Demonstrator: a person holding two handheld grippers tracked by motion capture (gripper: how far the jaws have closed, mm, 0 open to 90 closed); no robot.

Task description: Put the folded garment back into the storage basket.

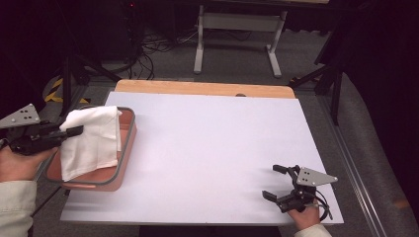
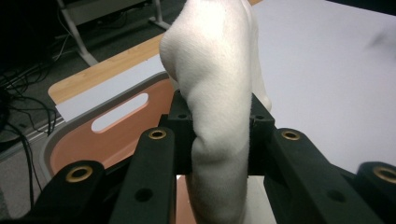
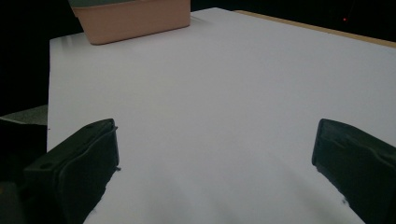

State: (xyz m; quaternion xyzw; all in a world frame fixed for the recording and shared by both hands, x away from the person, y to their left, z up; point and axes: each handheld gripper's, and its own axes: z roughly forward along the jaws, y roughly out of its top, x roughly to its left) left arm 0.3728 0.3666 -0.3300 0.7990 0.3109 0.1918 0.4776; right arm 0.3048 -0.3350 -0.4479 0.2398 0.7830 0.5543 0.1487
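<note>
Beneath left gripper (image 1: 74, 131): pink tray (image 1: 127, 143), white cloth (image 1: 94, 140) clamped between jaws; left gripper view shows tray's handle slot (image 2: 119, 112). Right gripper (image 1: 274, 182) well apart, jaws spread.

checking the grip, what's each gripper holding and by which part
Left gripper pinches the white cloth by its upper edge fold, over the basket. Right gripper holds nothing.

The white table (image 1: 207, 153) carries a salmon-pink basket (image 1: 126, 148) at its edge, directly under the left jaws; ahead of the right jaws, it seems bare.
</note>
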